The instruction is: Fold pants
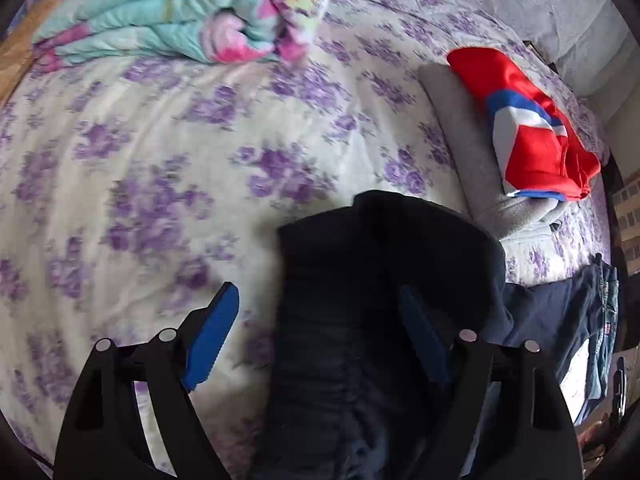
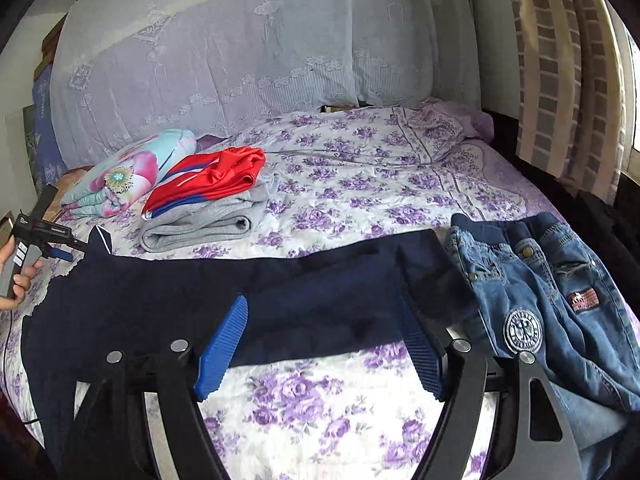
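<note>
Dark navy pants [image 2: 256, 296] lie stretched across the floral bed, waistband end at the left. In the left wrist view the waistband end [image 1: 360, 300] rises bunched between the fingers of my left gripper [image 1: 320, 320], whose jaws stand wide apart; the cloth hides part of the right finger. The left gripper also shows in the right wrist view [image 2: 60, 240], at the pants' left end. My right gripper [image 2: 324, 328] is open, its fingers just above the pants' near edge, touching nothing.
Folded grey pants [image 2: 200, 224] with a red, white and blue garment [image 2: 212, 180] on top lie behind. Blue jeans [image 2: 552, 300] lie at the right. A rolled pastel blanket [image 2: 124, 172] and a large pillow [image 2: 240, 48] sit at the head of the bed [image 2: 360, 184].
</note>
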### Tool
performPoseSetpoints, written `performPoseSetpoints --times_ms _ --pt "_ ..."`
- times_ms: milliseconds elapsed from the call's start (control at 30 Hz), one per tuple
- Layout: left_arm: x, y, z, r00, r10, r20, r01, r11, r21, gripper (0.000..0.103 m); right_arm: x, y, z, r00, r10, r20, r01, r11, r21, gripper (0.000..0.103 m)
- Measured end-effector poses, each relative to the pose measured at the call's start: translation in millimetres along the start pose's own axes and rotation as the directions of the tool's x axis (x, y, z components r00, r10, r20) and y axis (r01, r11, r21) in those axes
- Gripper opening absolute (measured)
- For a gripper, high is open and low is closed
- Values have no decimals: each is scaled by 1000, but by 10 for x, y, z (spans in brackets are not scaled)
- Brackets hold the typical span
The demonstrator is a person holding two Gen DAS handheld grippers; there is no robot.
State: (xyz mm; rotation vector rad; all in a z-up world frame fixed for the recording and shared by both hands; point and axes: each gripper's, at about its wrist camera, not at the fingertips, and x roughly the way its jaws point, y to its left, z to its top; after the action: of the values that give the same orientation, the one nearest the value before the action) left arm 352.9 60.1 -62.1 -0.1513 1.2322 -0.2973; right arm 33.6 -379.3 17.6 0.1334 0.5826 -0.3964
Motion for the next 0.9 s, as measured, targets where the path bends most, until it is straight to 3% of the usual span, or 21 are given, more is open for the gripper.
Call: performPoseSetpoints --times_ms 33,67,200,233,300,367,500,533,600,633,733,800,900 --pt "104 -73 22 999 -38 -15 38 999 8 74 -28 -63 -45 1000 -14 -5 14 1000 13 77" --pt "185 -165 42 999 -31 -18 32 999 27 74 -62 -133 -87 999 -34 -9 35 999 27 77" --pt "451 -430 77 999 41 -35 -39 998 44 79 -162 -448 -206 995 -100 -13 100 992 71 77" --pt "436 -434 75 999 46 -19 -45 999 23 71 -169 -508 -219 993 -115 -15 116 990 79 77" --pt "314 -335 58 1000 3 26 -2 998 -57 46 -133 -605 -224 990 -135 -29 137 986 90 77" --pt "87 -143 -2 994 -39 103 56 984 -166 43 -43 -656 -211 991 -129 -41 133 986 100 76" --pt "-550 135 -64 963 36 268 33 968 -248 41 258 -640 -106 992 -108 -63 113 989 93 76" --pt "-692 185 -16 959 54 279 20 967 -255 41 342 -615 -63 993 -103 -66 108 990 92 76" --pt "-843 329 121 958 111 264 -34 959 -281 41 534 -541 43 993 -81 -82 88 992 86 76" --pt "-845 384 192 958 168 230 -95 950 -296 42 613 -508 102 992 -98 -79 104 991 84 76" --pt "-578 644 299 961 265 84 -219 909 -355 42 783 -475 276 994 -82 -74 91 989 117 76" --pt "-277 754 261 958 286 -31 -282 910 -304 44 916 -473 390 992 -83 -92 93 989 113 76" --pt "-187 720 197 945 327 1 -315 911 -268 50 1132 -534 566 990 -88 -112 99 990 101 76"
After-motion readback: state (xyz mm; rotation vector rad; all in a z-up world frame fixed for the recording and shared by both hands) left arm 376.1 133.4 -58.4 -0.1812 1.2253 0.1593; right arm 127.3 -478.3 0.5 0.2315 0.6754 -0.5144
